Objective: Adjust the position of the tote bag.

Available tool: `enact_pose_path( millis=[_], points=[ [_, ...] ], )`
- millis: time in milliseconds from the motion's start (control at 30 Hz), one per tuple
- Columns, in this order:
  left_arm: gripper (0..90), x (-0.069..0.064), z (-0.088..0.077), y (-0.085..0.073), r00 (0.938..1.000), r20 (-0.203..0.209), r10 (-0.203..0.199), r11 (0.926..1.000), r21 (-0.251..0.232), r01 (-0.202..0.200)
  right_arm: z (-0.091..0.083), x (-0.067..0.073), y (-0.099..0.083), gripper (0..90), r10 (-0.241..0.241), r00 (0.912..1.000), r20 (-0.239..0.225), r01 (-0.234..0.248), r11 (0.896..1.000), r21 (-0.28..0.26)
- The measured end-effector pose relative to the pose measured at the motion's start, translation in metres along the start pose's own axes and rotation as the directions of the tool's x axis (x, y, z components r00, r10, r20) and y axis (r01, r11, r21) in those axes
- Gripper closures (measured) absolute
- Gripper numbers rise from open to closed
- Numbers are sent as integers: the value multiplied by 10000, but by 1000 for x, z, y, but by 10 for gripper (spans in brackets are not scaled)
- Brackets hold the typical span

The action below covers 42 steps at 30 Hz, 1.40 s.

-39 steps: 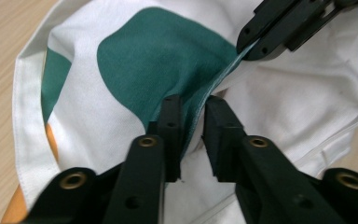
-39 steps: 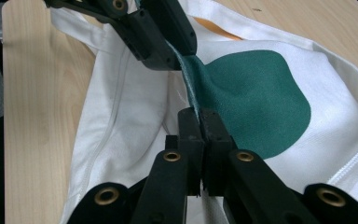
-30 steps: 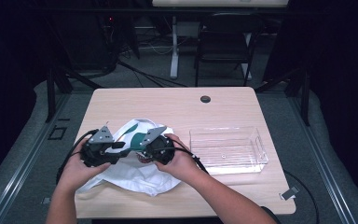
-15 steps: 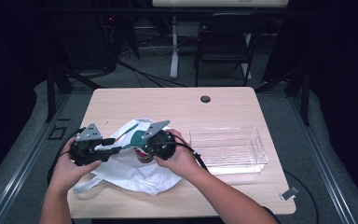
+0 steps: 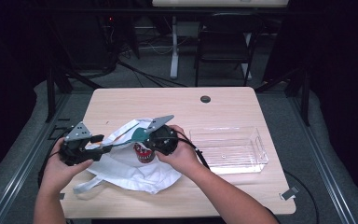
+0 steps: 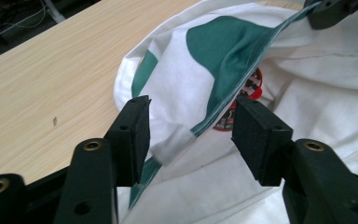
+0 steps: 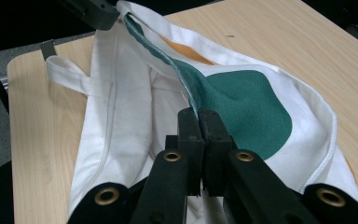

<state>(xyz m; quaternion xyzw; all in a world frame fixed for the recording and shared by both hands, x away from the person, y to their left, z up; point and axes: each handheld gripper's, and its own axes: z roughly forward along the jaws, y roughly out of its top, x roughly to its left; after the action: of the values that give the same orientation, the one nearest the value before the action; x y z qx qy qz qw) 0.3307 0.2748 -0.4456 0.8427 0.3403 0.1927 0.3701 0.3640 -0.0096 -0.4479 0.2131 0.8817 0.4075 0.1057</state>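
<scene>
White cloth tote bag, green and orange patches on its outer face, lying crumpled on the near left part of the light wooden table. One side of its mouth is being lifted clear of the rest, so the bag is gaping open; the hem is running as a taut line between the two grippers. A red, white and black printed thing is showing inside the opening, too much hidden to name. A white handle strap is trailing flat toward the near table edge.

Right gripper is clamping the raised hem: its jaws are pressed together with the green-edged cloth pinched between the pads. In the high view it is sitting above the middle of the bag, grey plate uppermost, the right hand wrapped round its body.

Left gripper is standing released. Its jaws have just been opening; the hem and a white fold of cloth are passing through the gap, lying close to the left-hand pad in its own view, but the pads are not pinching the cloth. High view: it is hanging over the bag's left edge, left hand behind it.

Clear plastic tray is lying to the right of the bag, apart from it. A dark round grommet is sitting near the far table edge.
</scene>
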Motion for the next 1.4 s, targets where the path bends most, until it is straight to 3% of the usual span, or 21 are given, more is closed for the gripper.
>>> enact_pose_path(
  millis=[567,700,833,1000,1233,1400],
  points=[
    [452,12,3,-13,9986,-521,-35,9993,362,54,-4,-7,1,888,232,9997,41,-231,9994,-255],
    [452,13,5,-15,9991,-417,-86,9994,340,100,-4,-7,0,888,279,9996,50,-277,9990,-342],
    [460,13,7,-15,9986,-526,111,9989,468,-87,-4,-7,0,888,274,9996,49,-272,9990,-361],
    [485,13,10,-17,9984,-535,161,9981,603,-128,-5,-8,0,888,313,9995,62,-310,9988,-390],
    [574,12,13,-18,9999,-155,52,9961,878,-38,-5,-8,0,889,366,9993,53,-363,9981,-493],
    [622,11,14,-18,9995,-289,148,9962,858,-122,-5,-9,-1,888,361,9993,45,-358,9981,-503]
  ],
)
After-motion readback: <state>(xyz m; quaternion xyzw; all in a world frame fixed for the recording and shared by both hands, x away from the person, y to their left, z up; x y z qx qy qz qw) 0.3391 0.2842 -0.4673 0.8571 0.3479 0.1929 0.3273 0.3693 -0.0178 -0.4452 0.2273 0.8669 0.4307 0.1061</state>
